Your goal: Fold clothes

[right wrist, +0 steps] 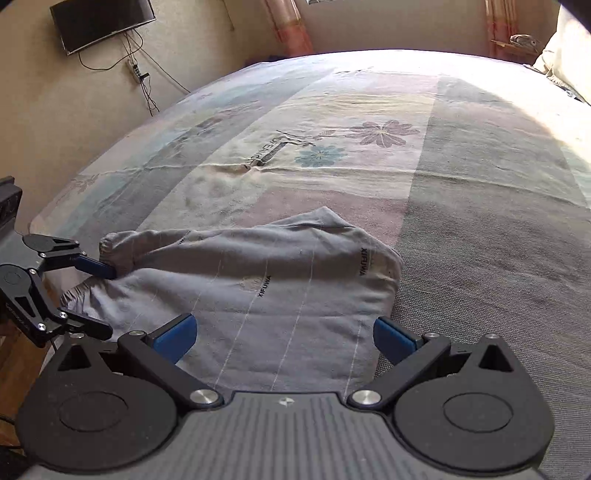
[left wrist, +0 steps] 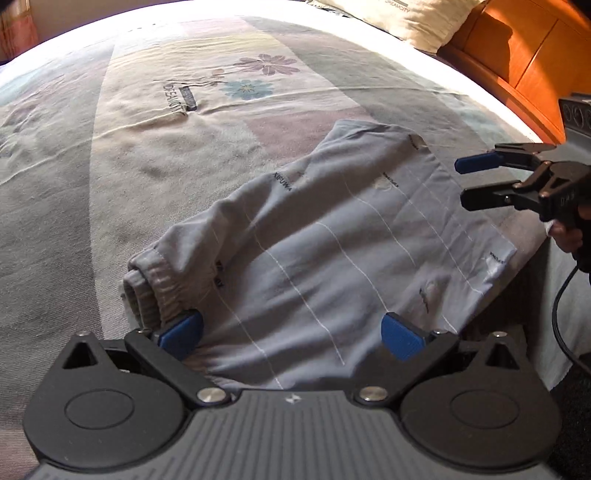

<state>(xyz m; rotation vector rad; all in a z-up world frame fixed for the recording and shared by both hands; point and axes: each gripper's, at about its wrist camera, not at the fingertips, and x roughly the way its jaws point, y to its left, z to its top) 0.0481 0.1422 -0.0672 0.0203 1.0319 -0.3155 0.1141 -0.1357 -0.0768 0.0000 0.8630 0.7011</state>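
Note:
A grey-blue garment point(left wrist: 332, 236) with thin white stripes and "XIFUWA" print lies folded on the bed, its elastic waistband point(left wrist: 147, 284) at the left end. My left gripper point(left wrist: 291, 334) is open over the garment's near edge, blue pads wide apart with fabric showing between them. My right gripper point(left wrist: 463, 182) is open too, just off the garment's right edge, held by a hand point(left wrist: 569, 236). In the right wrist view the garment point(right wrist: 258, 284) spreads between the right gripper's point(right wrist: 284, 338) fingers. There the left gripper point(right wrist: 107, 299) stands at the waistband end.
The bed sheet point(left wrist: 166, 155) has pastel blocks and a flower print point(left wrist: 266, 64). A pillow point(left wrist: 417, 18) and a wooden headboard point(left wrist: 524, 55) lie at the far right. A wall-mounted TV point(right wrist: 101, 22) with hanging cables is beyond the bed's left side. A black cable point(left wrist: 561, 306) trails from the right gripper.

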